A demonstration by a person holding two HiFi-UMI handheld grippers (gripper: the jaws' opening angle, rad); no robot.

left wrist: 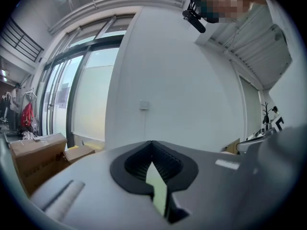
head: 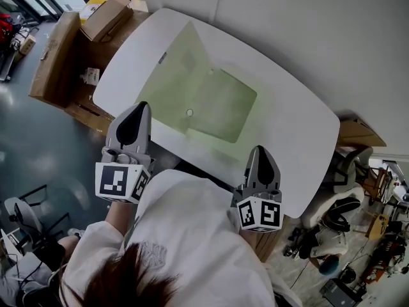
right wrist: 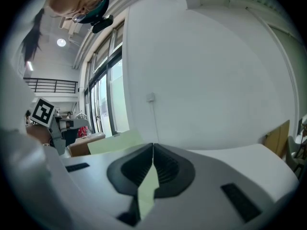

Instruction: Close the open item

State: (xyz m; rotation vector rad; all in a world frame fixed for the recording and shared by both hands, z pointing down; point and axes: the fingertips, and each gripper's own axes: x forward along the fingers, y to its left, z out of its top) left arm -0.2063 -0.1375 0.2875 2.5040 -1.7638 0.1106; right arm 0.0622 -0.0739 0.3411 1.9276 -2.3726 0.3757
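Table [head: 300, 130] | green folder [head: 217, 101] open | L hand-held gripper [head: 141, 105], R hand-held gripper [head: 260, 149] closed

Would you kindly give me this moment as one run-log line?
folder: open, on table | left hand-held gripper: shut, empty | right hand-held gripper: shut, empty | closing: not yet done

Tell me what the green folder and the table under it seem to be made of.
The green folder looks like thin, semi-translucent matte plastic: the white top shows faintly through it. Its small round snap could be plastic or metal; it is too small to tell. The table seems to be smooth white laminate or painted board, with an even, low sheen.
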